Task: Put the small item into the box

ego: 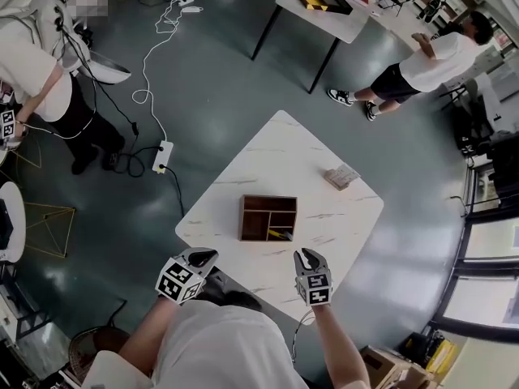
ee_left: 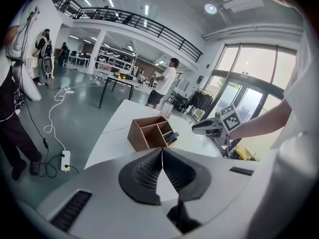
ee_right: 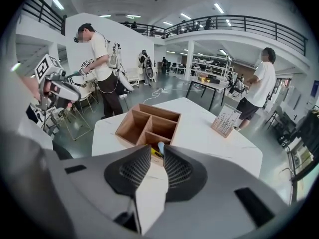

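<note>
A brown wooden box (ego: 268,217) with several compartments stands in the middle of the white marble table (ego: 324,217). A small yellow and blue item (ego: 281,235) lies in its near right compartment. My right gripper (ego: 309,256) hovers open just short of that corner, with nothing between its jaws. In the right gripper view, the item (ee_right: 159,146) shows through the gap of the right gripper (ee_right: 157,149), in front of the box (ee_right: 144,123). My left gripper (ego: 204,258) is shut and empty at the table's near left edge. In the left gripper view, the left gripper (ee_left: 162,151) points towards the box (ee_left: 148,133).
A small clear rack (ego: 341,176) stands on the table's far right part. On the floor to the left lie a power strip (ego: 162,156) and cables. One person (ego: 49,96) stands at the left; another (ego: 422,63) stands by a far table (ego: 324,10).
</note>
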{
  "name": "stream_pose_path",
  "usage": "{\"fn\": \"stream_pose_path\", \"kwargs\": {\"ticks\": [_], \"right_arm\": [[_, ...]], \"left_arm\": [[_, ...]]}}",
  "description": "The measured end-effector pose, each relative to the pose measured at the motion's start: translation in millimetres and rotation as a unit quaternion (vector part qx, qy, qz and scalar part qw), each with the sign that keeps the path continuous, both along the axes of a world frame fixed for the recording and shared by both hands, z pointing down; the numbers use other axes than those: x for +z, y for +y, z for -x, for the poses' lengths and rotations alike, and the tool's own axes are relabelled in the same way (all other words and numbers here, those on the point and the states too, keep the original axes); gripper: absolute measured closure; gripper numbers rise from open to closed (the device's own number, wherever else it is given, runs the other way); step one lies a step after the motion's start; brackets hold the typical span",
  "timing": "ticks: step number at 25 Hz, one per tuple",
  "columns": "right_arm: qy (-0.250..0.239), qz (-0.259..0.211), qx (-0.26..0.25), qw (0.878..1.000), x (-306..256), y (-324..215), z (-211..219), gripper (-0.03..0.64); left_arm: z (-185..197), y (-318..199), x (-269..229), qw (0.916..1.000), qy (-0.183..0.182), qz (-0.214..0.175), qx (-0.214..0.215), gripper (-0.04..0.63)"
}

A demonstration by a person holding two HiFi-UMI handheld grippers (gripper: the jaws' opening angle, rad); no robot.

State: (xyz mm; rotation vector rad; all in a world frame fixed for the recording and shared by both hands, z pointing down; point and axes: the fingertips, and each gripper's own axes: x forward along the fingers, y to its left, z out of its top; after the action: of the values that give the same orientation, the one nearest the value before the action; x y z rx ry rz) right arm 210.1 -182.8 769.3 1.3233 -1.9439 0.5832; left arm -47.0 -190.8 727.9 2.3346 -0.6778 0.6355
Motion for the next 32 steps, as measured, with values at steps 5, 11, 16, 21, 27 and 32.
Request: {"fn": "stream_pose_path", "kwargs": {"ticks": [5,11,16,21,27,32], "right_arm": [[-0.011,-0.026,-0.006,1.0,-22.0,22.6,-1.7,0.535],[-0.02,-0.042,-0.004,0.999,-42.6,63.7,-15.0,0.553],[-0.054,-0.045,0.018,0.997,-50.6,102.5,-28.1,0.571],[-0.065,-0.049,0.021,0.996,-50.6,147.4,-42.1,0.575],[-0.09,-0.053,0.034,0.994,-59.8,198.6,-54.5,0.578],[-0.105,-0.062,0.038,0.992,-67.7,226.7,-56.3,0.578]], "left_arm": [[-13.5,23.7,-7.7,0.9999,0.001,-0.011,0.0,0.58],[-30.5,58.4,-18.4,0.9999,-0.001,-0.017,-0.003,0.58],[-40.1,85.7,-31.3,0.9996,-0.002,-0.027,-0.011,0.58],[-42.2,113.0,-33.9,0.9991,-0.005,-0.031,-0.028,0.58],[-34.9,144.5,-51.5,0.9972,-0.015,-0.057,-0.044,0.58],[-27.2,182.6,-48.9,0.9969,-0.018,-0.05,-0.058,0.58]]}}
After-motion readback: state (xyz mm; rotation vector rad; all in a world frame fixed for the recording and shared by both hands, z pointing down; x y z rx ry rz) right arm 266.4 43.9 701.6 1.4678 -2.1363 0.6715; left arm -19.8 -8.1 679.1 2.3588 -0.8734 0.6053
